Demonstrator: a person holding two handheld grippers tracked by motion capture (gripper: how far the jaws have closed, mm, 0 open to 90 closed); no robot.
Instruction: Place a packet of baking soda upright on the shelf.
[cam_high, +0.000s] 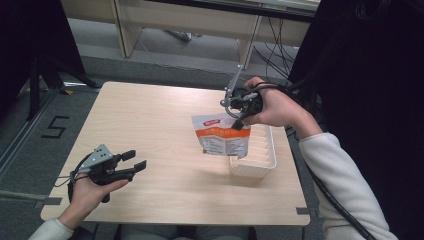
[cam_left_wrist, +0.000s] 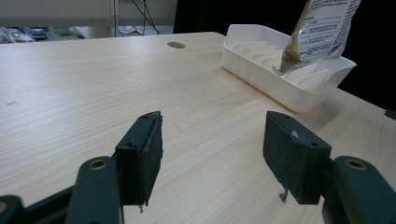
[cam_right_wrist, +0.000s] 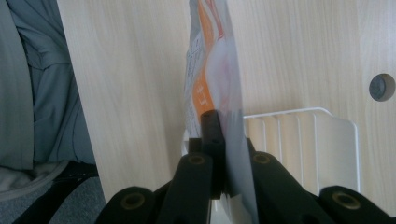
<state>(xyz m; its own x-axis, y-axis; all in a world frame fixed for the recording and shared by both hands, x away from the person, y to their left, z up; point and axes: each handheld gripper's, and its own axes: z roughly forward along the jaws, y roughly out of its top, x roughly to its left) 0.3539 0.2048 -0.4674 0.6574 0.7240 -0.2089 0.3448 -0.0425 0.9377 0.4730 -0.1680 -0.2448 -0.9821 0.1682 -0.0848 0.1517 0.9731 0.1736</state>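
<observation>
An orange-and-white printed pouch (cam_high: 220, 135) hangs in the air over the left end of a white slotted rack (cam_high: 260, 162). My right gripper (cam_high: 238, 124) is shut on the pouch's top right corner, pointing down. In the right gripper view the pouch (cam_right_wrist: 212, 79) runs edge-on up from the shut jaws, with the rack (cam_right_wrist: 299, 140) below it. My left gripper (cam_high: 135, 163) rests near the table's front left, open with nothing between its fingers. The left gripper view looks past its pads (cam_left_wrist: 142, 156) to the rack (cam_left_wrist: 261, 70) and the pouch's lower part (cam_left_wrist: 327, 28).
The light wooden table (cam_high: 150, 130) has a round cable hole (cam_left_wrist: 176, 45) on the far side. Shelving and cables stand on the floor beyond the table. A dark curtain hangs at the right.
</observation>
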